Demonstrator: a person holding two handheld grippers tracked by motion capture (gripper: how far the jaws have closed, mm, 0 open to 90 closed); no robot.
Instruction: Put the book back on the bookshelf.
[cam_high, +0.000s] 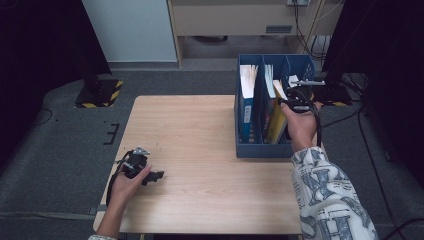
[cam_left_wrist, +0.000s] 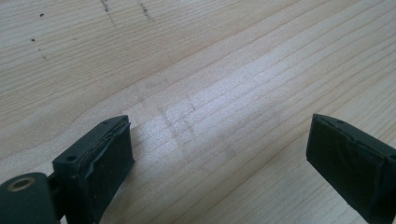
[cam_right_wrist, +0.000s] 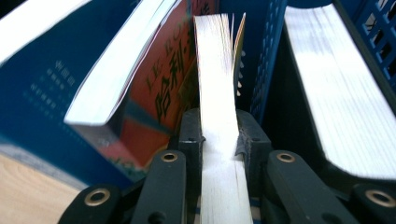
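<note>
1. Book (cam_right_wrist: 215, 79), seen page-edge on at the centre of the right gripper view, stands in the blue file rack (cam_high: 250, 147) at the upper right of the high view, between a red-covered book (cam_right_wrist: 159, 88) and a plastic divider.
2. Right gripper (cam_right_wrist: 219, 140) pinches this book, its pads pressed on both sides of the page block.
3. Left gripper (cam_left_wrist: 219, 154) rests low on the counter (cam_high: 200, 150) at the lower left of the high view, its jaws spread over bare wood.
4. Step in hand, as judged: either drawing the book out of the rack or seating it there.
5. Next move calls for a straight path along the slot, so the neighbouring books are not dragged or tipped.
</note>
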